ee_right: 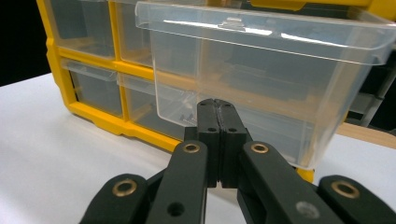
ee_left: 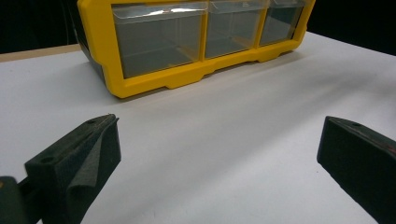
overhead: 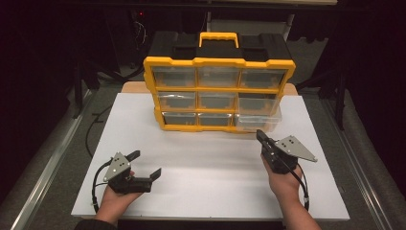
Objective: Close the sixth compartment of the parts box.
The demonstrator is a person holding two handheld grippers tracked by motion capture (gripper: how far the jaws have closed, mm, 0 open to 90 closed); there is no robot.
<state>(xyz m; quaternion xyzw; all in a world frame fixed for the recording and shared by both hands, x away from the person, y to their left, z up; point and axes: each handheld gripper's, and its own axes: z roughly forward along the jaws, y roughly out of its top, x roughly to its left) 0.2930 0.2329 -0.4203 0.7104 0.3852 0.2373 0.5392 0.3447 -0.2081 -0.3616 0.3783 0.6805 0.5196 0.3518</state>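
The right tool (ee_right: pixel 217 116), jaws pressed together and holding nothing, sits just before the pulled-out clear drawer (ee_right: pixel 252 79); the left tool (overhead: pixel 143 165) rests wide apart.

Left gripper (overhead: pixel 146 164) held low in the left hand (overhead: pixel 115 196), jaws spread wide apart, nothing between them, right gripper (overhead: pixel 259 134) raised in the right hand (overhead: pixel 282 179), jaws pressed fully together, pointed forward.

White table (overhead: pixel 201 191) carries yellow drawer organizer (overhead: pixel 219 93), standing at far edge.
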